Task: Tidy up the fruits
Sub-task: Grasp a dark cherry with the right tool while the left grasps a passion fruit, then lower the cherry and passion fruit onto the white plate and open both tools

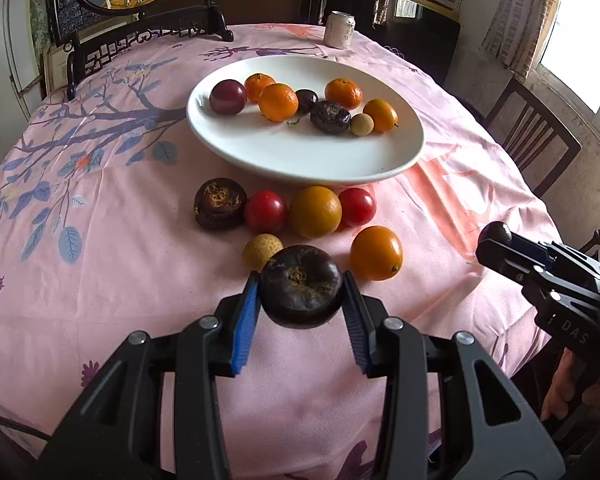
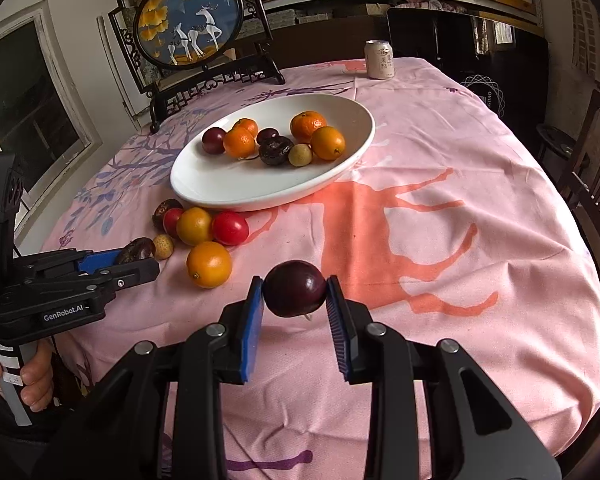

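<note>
My left gripper (image 1: 301, 292) is shut on a dark brown wrinkled fruit (image 1: 301, 286), held just above the pink cloth; it also shows in the right wrist view (image 2: 136, 249). My right gripper (image 2: 295, 290) is shut on a dark purple plum (image 2: 295, 288). A white plate (image 1: 300, 160) holds several oranges, plums, a brown fruit and a longan. Loose on the cloth before it lie another brown fruit (image 1: 219, 209), two red tomatoes (image 1: 265, 211), two oranges (image 1: 315, 211) and a pale longan (image 1: 261, 248).
A drink can (image 1: 340, 29) stands behind the plate at the table's far edge. A framed deer screen (image 2: 188, 24) stands at the back left. Wooden chairs (image 1: 536, 136) stand to the right of the table.
</note>
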{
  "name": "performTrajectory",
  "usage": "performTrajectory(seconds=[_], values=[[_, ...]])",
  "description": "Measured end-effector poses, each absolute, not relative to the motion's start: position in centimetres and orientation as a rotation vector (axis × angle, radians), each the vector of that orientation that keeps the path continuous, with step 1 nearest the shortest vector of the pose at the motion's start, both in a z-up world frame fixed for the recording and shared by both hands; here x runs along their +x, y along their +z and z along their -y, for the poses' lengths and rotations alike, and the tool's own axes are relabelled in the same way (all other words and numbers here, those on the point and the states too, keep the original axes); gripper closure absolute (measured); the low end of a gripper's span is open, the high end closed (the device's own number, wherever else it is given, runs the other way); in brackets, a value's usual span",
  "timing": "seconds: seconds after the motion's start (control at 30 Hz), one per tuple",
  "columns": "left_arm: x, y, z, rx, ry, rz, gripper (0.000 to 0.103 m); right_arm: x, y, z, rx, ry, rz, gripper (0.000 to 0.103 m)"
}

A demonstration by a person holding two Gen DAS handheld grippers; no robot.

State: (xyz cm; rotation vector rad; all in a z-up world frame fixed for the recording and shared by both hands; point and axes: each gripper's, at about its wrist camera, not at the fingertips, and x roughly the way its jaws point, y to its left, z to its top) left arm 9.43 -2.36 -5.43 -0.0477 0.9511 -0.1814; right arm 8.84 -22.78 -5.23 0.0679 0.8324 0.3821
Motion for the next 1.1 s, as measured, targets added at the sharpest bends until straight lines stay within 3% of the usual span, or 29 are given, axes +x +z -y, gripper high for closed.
performTrajectory(seconds=[0.3,0.53,0.73,0.97,1.03,1.07,1.1], values=[[11.6,-3.0,-0.1,-0.054,-0.175,-0.900,0.063,10.6,-4.9,20.7,0.036,0.398,-0.855,0.071],[19.9,-0.7,-0.1,0.008,-0.110,-0.904,0.063,16.9,-2.2,17.8,-0.058,0.388,-0.804,0.071],[26.3,-2.7,-0.2,-0.014,-0.068,-0.994,0.062,24.5,-3.1,15.7,-0.133,0.327,-0.807,0.071],[28.3,-4.1,-0.9,-0.046,-0.069,-1.026,0.062,26.9,-4.5,15.7,-0.123,0.323,-0.843,0.071],[28.6,-4.0,-0.9,-0.051,-0.071,-1.029,0.061,27.0,-4.3,15.6,-0.123,0.315,-0.831,0.063],[28.8,-3.9,-1.0,-0.062,-0.077,-1.026,0.061,27.1,-4.2,15.7,-0.125,0.309,-0.823,0.047],[28.8,-3.7,-1.1,-0.075,-0.084,-1.024,0.055,26.9,-3.9,15.8,-0.124,0.299,-0.809,0.046]])
